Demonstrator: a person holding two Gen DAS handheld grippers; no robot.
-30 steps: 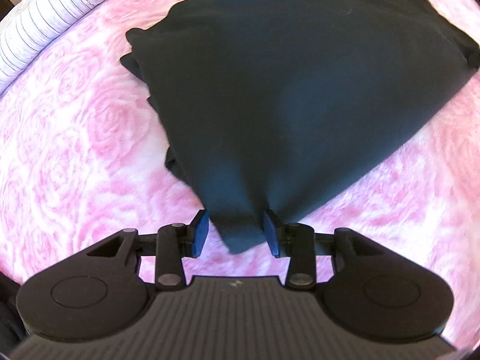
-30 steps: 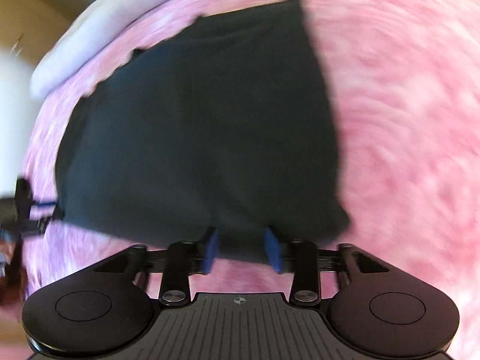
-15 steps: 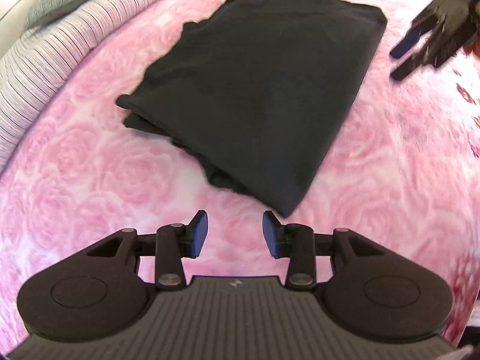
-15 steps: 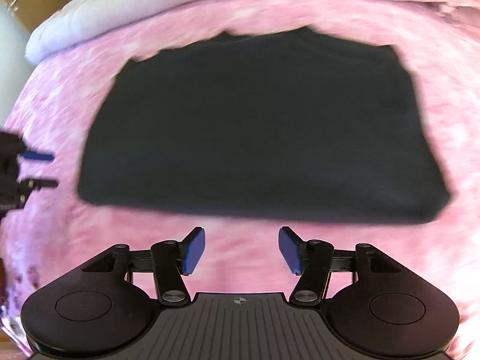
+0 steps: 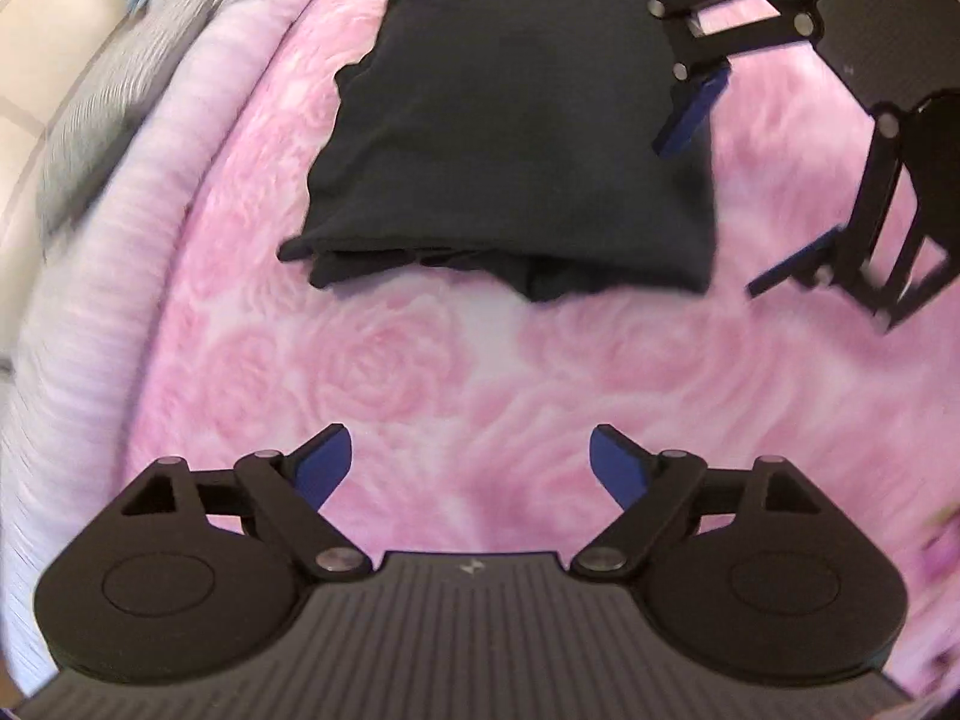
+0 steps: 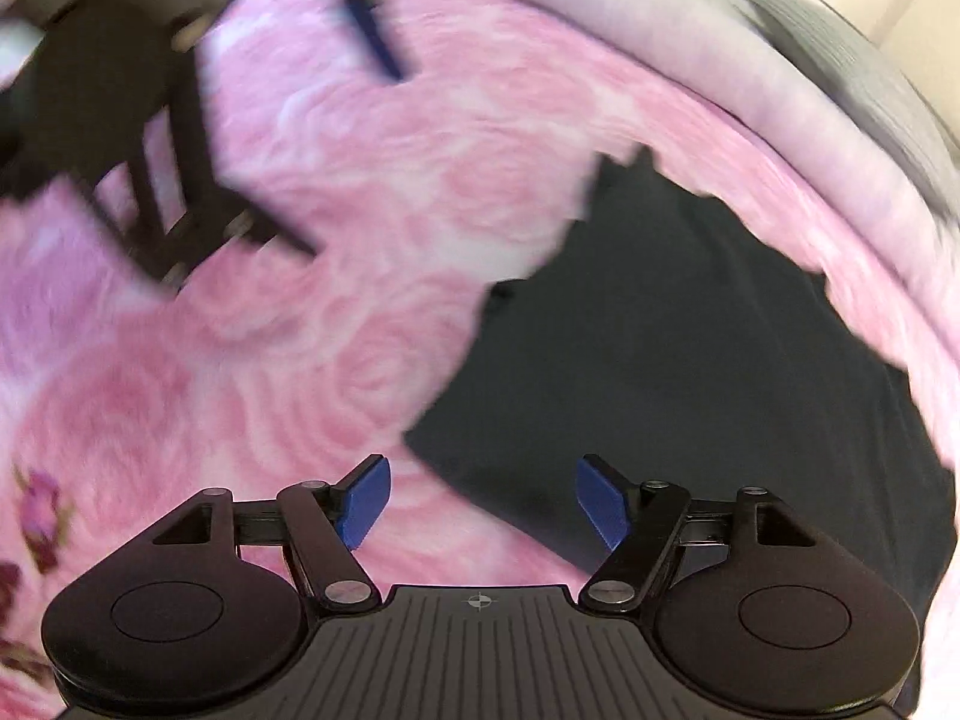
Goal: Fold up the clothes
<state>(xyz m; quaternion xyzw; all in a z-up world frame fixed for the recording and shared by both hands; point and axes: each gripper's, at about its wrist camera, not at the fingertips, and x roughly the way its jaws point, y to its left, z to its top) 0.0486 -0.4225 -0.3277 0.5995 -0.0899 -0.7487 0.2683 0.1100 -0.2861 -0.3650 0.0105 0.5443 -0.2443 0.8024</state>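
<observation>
A folded black garment (image 5: 510, 120) lies flat on the pink rose-patterned bedspread (image 5: 450, 372); its layered edge faces me in the left wrist view. It also shows at the right of the right wrist view (image 6: 690, 360). My left gripper (image 5: 470, 468) is open and empty, pulled back over bare bedspread short of the garment. My right gripper (image 6: 482, 501) is open and empty, just above the garment's near corner. The right gripper also shows in the left wrist view (image 5: 768, 180), at the garment's right edge. The left gripper shows blurred in the right wrist view (image 6: 336, 138).
A pale striped quilt or pillow roll (image 5: 90, 240) runs along the far side of the bed and also shows in the right wrist view (image 6: 750, 60). Darker flower prints (image 6: 36, 510) mark the bedspread at the left.
Both grippers let go of the garment, opened wide and drew back from it. The garment now lies folded on the bed. Both views have swung round, with blur.
</observation>
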